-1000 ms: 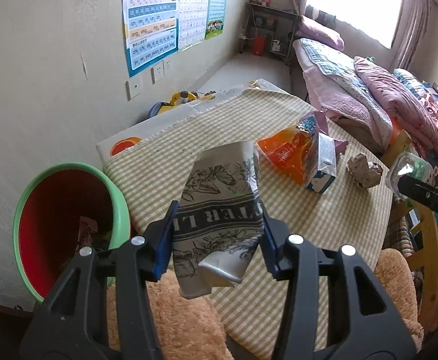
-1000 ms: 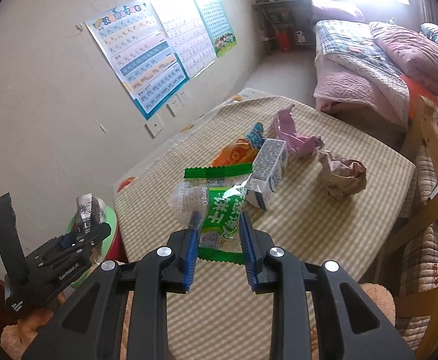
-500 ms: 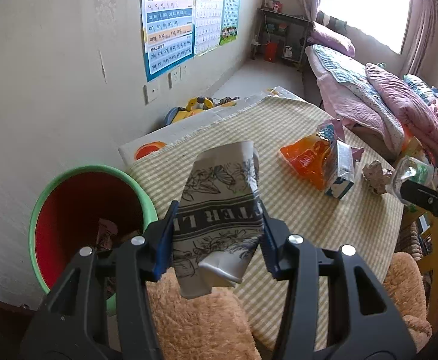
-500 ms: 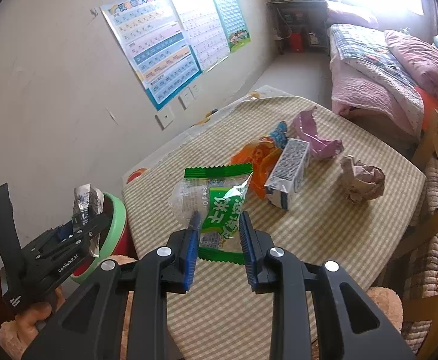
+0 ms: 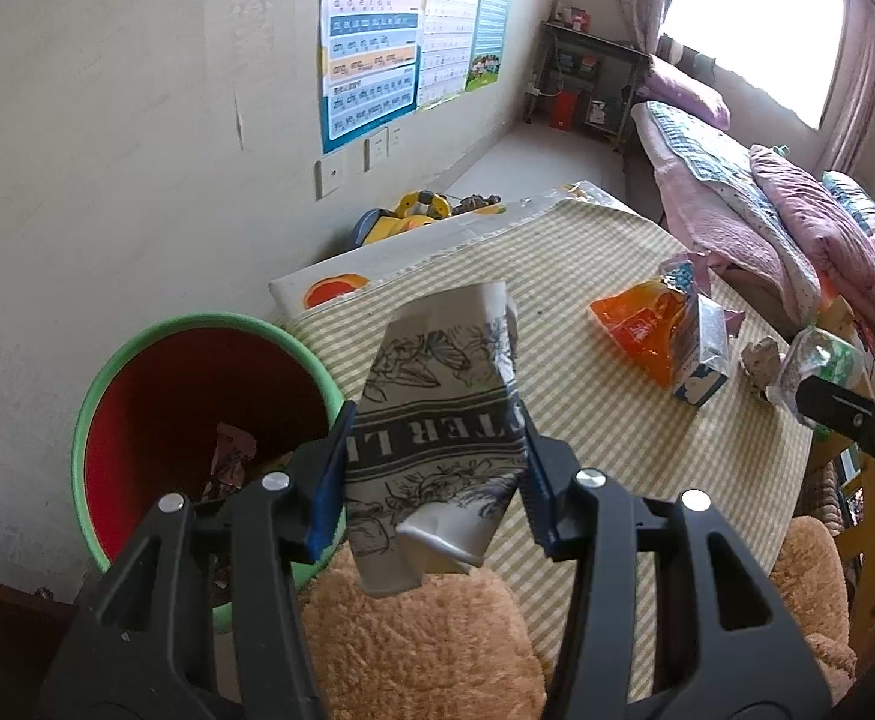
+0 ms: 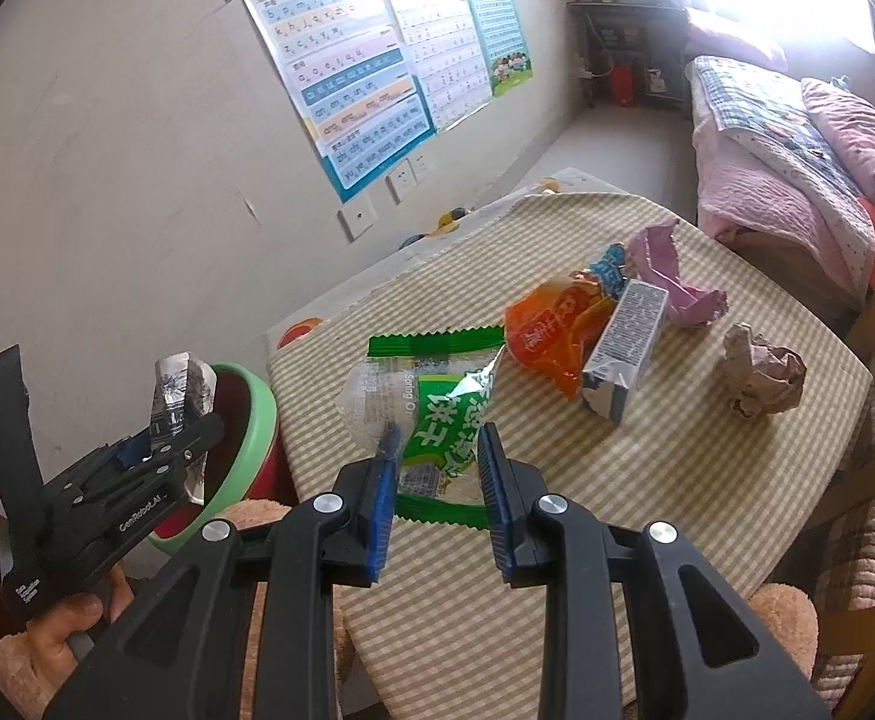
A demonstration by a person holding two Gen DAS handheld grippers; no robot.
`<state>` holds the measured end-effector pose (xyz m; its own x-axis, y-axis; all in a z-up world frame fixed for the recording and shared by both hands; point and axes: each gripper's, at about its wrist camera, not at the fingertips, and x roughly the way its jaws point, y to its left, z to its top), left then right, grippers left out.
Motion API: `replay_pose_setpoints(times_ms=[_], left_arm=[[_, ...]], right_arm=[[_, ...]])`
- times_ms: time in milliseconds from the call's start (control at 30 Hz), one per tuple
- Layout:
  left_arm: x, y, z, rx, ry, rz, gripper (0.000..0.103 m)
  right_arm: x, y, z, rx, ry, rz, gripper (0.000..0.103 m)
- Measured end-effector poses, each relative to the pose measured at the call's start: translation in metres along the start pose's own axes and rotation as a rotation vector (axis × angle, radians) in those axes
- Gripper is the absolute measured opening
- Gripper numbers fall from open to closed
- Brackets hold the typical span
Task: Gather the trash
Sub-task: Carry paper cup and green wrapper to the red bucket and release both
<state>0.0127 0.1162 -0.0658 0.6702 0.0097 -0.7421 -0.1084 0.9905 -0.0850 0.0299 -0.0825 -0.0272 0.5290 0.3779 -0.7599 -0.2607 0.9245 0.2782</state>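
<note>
My left gripper (image 5: 434,474) is shut on a grey printed wrapper (image 5: 437,408) and holds it in the air beside the green-rimmed red bin (image 5: 155,360), to the bin's right. The bin holds some trash. My right gripper (image 6: 437,468) is shut on a green and clear snack bag (image 6: 431,408) above the checked table (image 6: 617,480). The left gripper with its wrapper (image 6: 179,396) shows at the left of the right wrist view, over the bin's near rim (image 6: 251,414).
On the table lie an orange wrapper (image 6: 551,330), a small carton (image 6: 623,348), a pink wrapper (image 6: 671,276) and a crumpled brown paper ball (image 6: 761,378). A plush brown seat (image 5: 425,642) is below the grippers. A bed (image 5: 767,210) stands beyond the table.
Both grippers have drawn back and left, away from the table toward the bin. The bin now sits closer under the left gripper. Both grips are unchanged.
</note>
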Motion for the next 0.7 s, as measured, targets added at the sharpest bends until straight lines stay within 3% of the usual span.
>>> replay_pose_setpoints(times_ms=[700], left_arm=[[-0.0073,0.0072,-0.0018,-0.003,-0.025,0.027,0.047]], right_arm=[[0.0028,0.0071,-0.0035,-0.015,0.008,0.001,0.026]])
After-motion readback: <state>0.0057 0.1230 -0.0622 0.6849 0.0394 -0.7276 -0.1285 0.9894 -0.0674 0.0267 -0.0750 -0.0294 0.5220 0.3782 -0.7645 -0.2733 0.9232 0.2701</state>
